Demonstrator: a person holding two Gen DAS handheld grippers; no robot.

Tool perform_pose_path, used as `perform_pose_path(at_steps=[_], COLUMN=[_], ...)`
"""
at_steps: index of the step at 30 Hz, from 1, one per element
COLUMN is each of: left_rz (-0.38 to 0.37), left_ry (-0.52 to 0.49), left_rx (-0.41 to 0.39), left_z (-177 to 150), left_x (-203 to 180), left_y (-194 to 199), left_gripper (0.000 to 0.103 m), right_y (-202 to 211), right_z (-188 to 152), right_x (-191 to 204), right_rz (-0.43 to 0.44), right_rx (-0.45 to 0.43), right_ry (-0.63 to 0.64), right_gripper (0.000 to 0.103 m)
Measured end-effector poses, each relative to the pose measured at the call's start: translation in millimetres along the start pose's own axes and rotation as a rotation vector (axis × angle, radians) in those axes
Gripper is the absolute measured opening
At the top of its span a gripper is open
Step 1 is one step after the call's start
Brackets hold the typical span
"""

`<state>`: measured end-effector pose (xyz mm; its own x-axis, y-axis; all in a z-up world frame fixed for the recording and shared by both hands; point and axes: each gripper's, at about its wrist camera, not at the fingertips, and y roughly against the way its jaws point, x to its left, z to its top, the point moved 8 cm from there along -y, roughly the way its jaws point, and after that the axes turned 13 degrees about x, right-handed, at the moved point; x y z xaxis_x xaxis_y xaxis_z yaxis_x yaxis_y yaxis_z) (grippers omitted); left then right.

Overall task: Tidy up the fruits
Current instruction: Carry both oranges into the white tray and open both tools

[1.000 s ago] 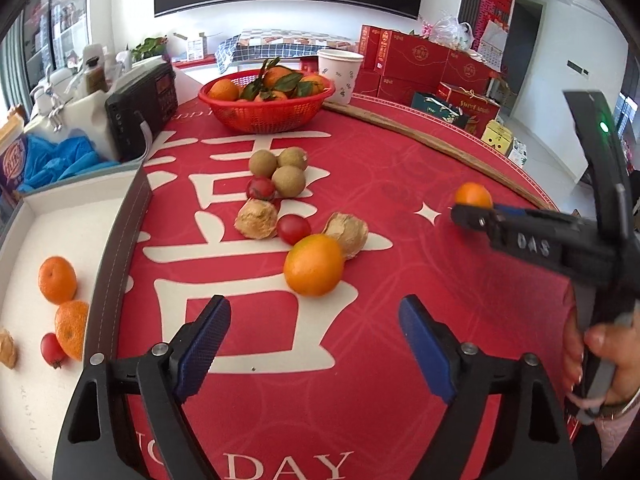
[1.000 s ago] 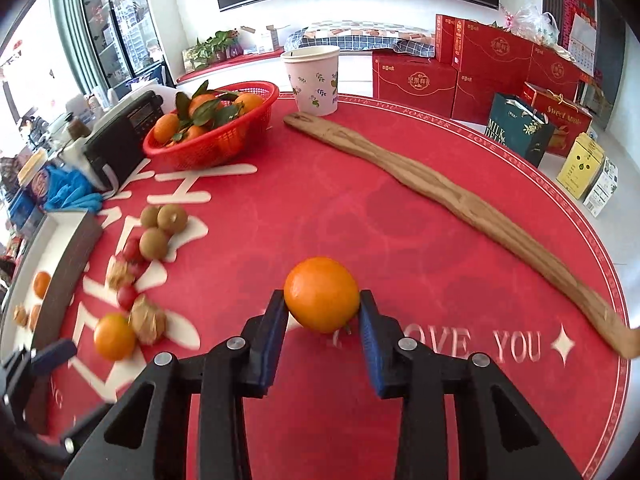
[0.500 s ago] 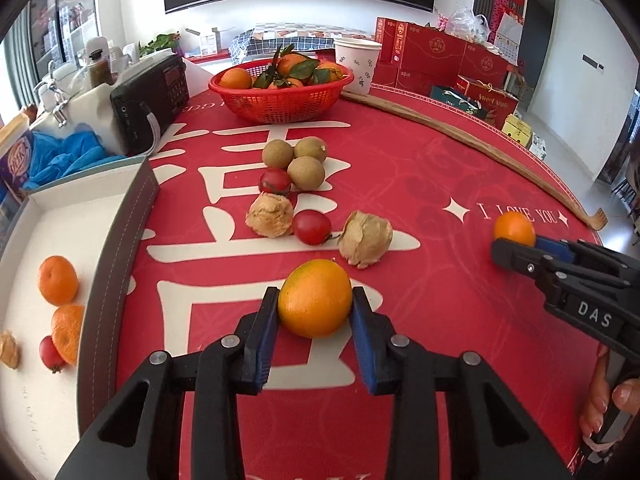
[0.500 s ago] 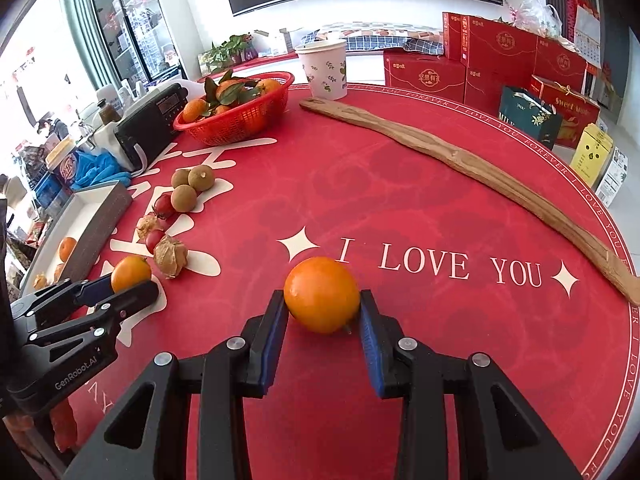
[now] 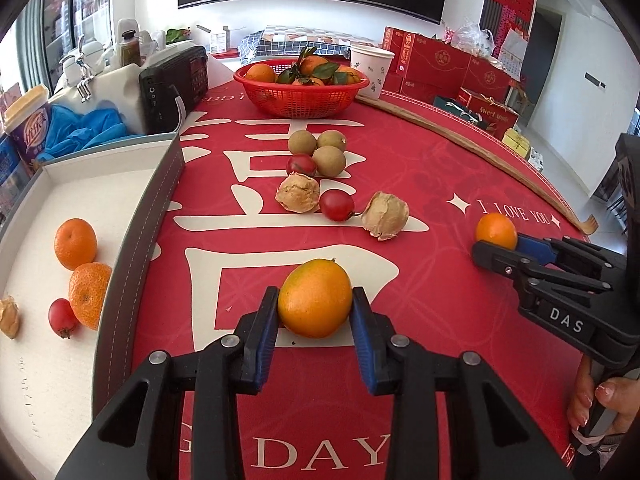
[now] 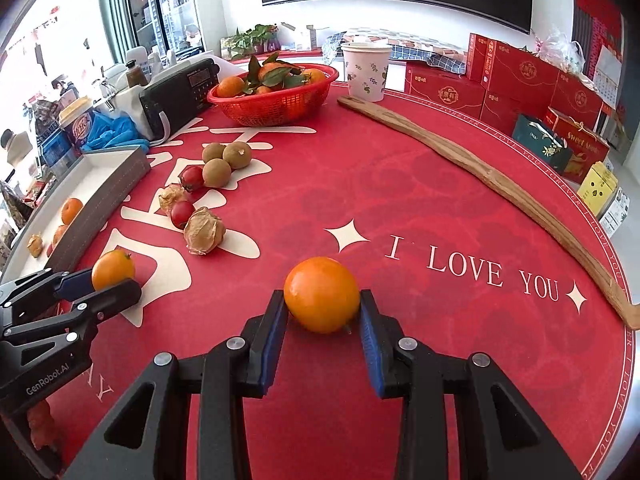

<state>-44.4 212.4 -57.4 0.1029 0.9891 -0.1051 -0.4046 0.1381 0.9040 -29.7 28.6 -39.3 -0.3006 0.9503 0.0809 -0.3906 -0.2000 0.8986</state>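
Note:
My left gripper (image 5: 315,312) is shut on an orange (image 5: 315,298) just over the red tablecloth; the same gripper (image 6: 114,284) shows at the left of the right wrist view. My right gripper (image 6: 323,308) is shut on a second orange (image 6: 322,294), which appears at the right of the left wrist view as a small orange (image 5: 496,231). A white tray (image 5: 100,168) at the left holds two mandarins (image 5: 75,243), a small red fruit (image 5: 62,317) and a husked fruit. Loose on the cloth lie three brown round fruits (image 5: 329,161), two red fruits (image 5: 337,205) and two papery husked fruits (image 5: 385,215).
A red basket (image 5: 302,98) of leafy oranges stands at the back, a paper cup (image 5: 371,65) beside it. A long wooden stick (image 6: 496,184) curves along the right side. A black radio (image 5: 174,86) and blue cloth sit behind the tray. A hand (image 5: 600,396) holds the right gripper.
My left gripper, wide open behind the orange a second ago, has closed on it. The right gripper kept its orange and shifted sideways over the cloth, toward the "I LOVE YOU" lettering.

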Motion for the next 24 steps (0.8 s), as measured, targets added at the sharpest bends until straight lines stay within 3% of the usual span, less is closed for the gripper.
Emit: perform_pose_path(at_steps=[7, 10, 20, 24], left_rz=[0.004, 0.011, -0.039, -0.027], left_ry=[-0.002, -0.005, -0.006, 0.002], left_rx=[0.0, 0.001, -0.005, -0.021], left_z=[0.0, 0.0, 0.3, 0.4], left_x=[-0.2, -0.2, -2.7, -1.2], left_y=[-1.1, -1.0, -0.3, 3.3], left_gripper=[0.038, 0.038, 0.037, 0.037], right_y=[-0.2, -1.1, -2.4, 6.2], right_z=[0.3, 1.5, 9.7, 9.2], right_x=[1.2, 4.2, 4.5, 11.3], right_rz=[0.006, 0.011, 0.058, 0.055], right_rx=[0.001, 0.003, -0.006, -0.042], right_ry=[0.011, 0.022, -0.018, 0.011], right_gripper=[0.037, 0.043, 0.037, 0.037])
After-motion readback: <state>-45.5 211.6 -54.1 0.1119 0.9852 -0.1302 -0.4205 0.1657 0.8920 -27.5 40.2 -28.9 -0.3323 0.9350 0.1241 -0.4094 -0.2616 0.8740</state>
